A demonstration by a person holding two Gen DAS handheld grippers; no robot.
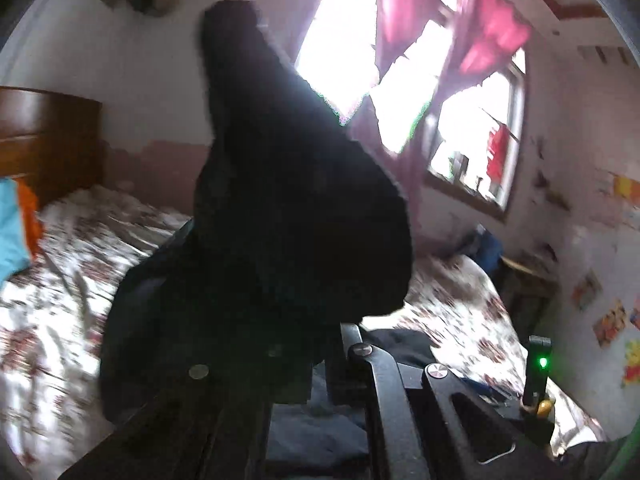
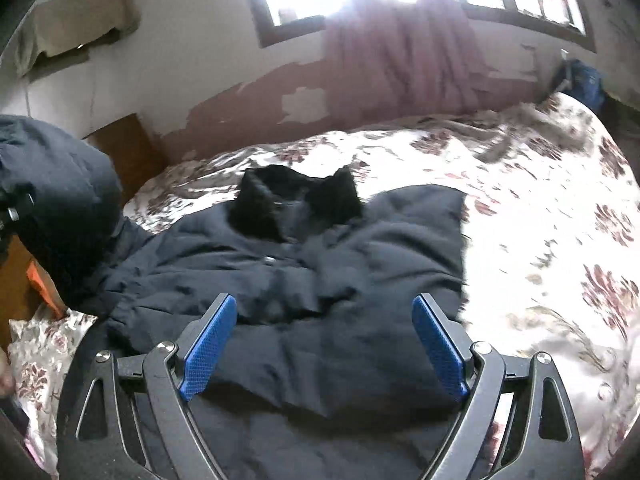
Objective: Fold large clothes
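A large dark navy jacket (image 2: 320,280) with a black furry collar (image 2: 296,200) lies spread on the bed. In the right wrist view my right gripper (image 2: 323,304) hovers just above its lower part, its blue pads (image 2: 208,344) wide apart with nothing pinched. My left gripper (image 1: 316,344) is shut on one sleeve (image 1: 280,200) of the jacket and holds it up in the air, where the dark cloth hides the fingertips. That raised sleeve (image 2: 60,184) also shows at the left edge of the right wrist view, still joined to the jacket.
The bed has a white bedspread with red flowers (image 2: 540,220) and a wooden headboard (image 1: 44,136). A turquoise and orange cloth (image 1: 16,224) lies by the headboard. Behind the bed are a bright window (image 1: 344,40), a pink curtain (image 2: 400,60) and a blue bag (image 2: 584,80).
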